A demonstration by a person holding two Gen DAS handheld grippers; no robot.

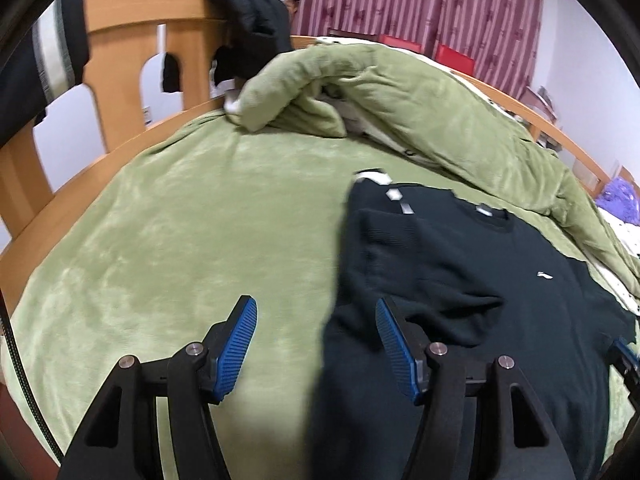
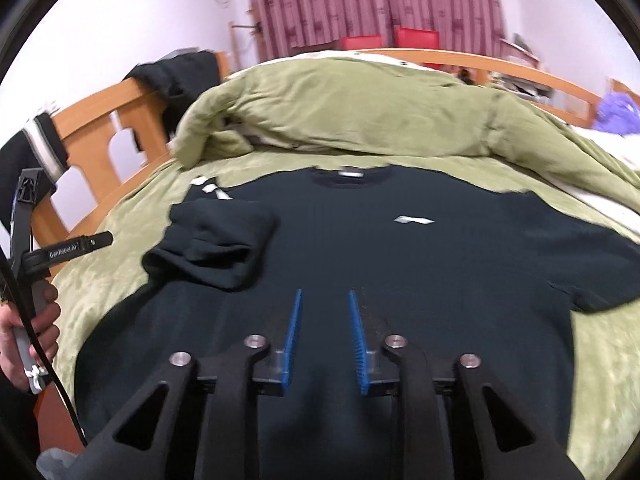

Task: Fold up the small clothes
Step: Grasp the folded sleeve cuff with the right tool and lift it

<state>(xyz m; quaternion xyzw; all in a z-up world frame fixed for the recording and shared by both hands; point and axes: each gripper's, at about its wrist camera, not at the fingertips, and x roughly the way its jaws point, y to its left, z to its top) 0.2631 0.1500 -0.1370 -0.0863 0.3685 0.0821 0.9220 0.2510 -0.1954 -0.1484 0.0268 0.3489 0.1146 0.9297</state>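
**Shirt flat, 1 sleeve folded in**

While your 2 grippers hover over the bed (image 1: 168,216), the dark shirt (image 2: 400,272) lies face up on the green blanket, collar at the far side and hem toward you. Its left sleeve (image 2: 224,244) is folded in onto the chest; the right sleeve (image 2: 588,284) lies spread out flat to the right. A small white logo (image 2: 414,220) shows on the chest.

Your left gripper (image 1: 316,344) stands about half open with nothing held: its left pad is over bare blanket, its right pad over the shirt's left edge. You can see your left hand (image 2: 28,340) on its handle at the left edge of the right wrist view.

Your right gripper (image 2: 324,320) sits over the shirt's middle, near the hem, jaws narrowly apart. No cloth is between the pads.

At the far side a green quilt (image 1: 400,96) lies bunched against the wooden bed frame (image 1: 132,40), with dark clothes (image 1: 248,8) draped on the rail.
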